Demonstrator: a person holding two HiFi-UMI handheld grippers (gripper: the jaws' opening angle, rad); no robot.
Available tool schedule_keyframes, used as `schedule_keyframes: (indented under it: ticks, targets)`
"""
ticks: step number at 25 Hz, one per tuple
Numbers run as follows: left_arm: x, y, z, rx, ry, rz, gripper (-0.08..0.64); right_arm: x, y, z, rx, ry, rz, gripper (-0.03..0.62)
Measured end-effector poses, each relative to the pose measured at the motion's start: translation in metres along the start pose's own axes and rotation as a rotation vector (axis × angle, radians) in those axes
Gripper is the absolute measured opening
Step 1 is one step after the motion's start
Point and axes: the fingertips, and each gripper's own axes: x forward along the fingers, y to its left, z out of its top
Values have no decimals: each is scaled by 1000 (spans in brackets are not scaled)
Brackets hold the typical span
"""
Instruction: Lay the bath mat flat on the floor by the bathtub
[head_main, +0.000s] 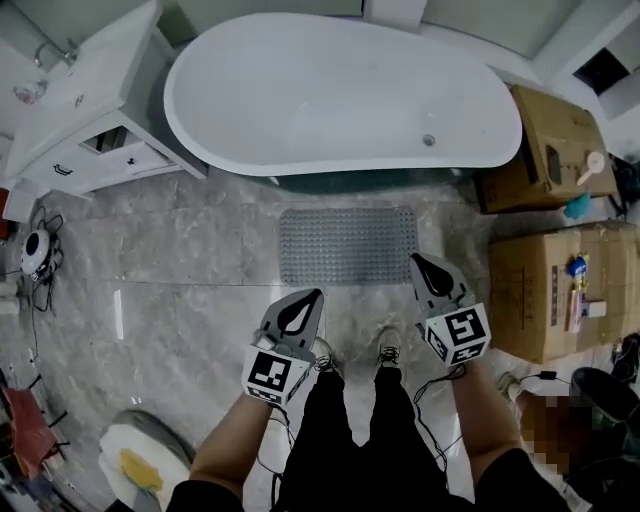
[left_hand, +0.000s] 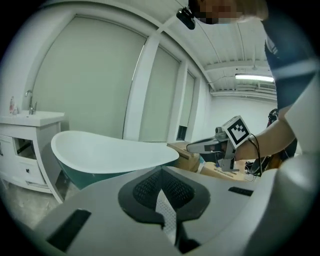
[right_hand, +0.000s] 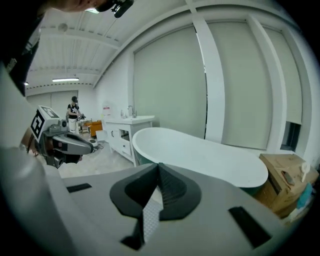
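Note:
The grey studded bath mat (head_main: 347, 245) lies spread flat on the marble floor, its long side against the foot of the white bathtub (head_main: 340, 95). Both grippers hang above the floor on the near side of the mat, apart from it. My left gripper (head_main: 313, 295) is shut with nothing in it, near the mat's near left corner. My right gripper (head_main: 418, 260) is also shut and empty, over the mat's right end. The left gripper view looks past its closed jaws at the bathtub (left_hand: 110, 150) and the right gripper (left_hand: 210, 146). The right gripper view shows the bathtub (right_hand: 200, 155) and the left gripper (right_hand: 70, 142).
A white vanity cabinet (head_main: 90, 110) stands left of the tub. Two cardboard boxes (head_main: 555, 290) (head_main: 545, 150) with small items on top line the right side. The person's shoes (head_main: 385, 350) stand just behind the mat. A small round device with a cable (head_main: 37, 248) sits at the far left.

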Motion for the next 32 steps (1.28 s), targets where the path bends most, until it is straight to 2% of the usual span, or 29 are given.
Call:
schedule_keyframes:
  ticks: [5, 9, 12, 15, 20, 25, 32]
  targets:
    - [-37, 2, 68, 5, -48, 35, 14, -21, 20, 86, -19, -96, 8, 17]
    - [-61, -3, 116, 1, -105, 63, 15, -44, 24, 134, 50, -154, 11, 17]
    - [-80, -15, 143, -45, -153, 37, 15, -67, 33, 159, 60, -176, 4, 17]
    - [-97, -24, 158, -42, -163, -2, 15, -84, 48, 177, 33, -193, -2, 17]
    - [-100, -50, 155, -3, -122, -72, 15, -110, 63, 178, -35, -176, -20, 17]
    - [-103, -73, 149, 42, -87, -144, 15, -138, 76, 158, -16, -156, -45, 17]
    - [-112, -97, 134, 44, -53, -153, 15, -166, 91, 136, 3, -144, -23, 17]
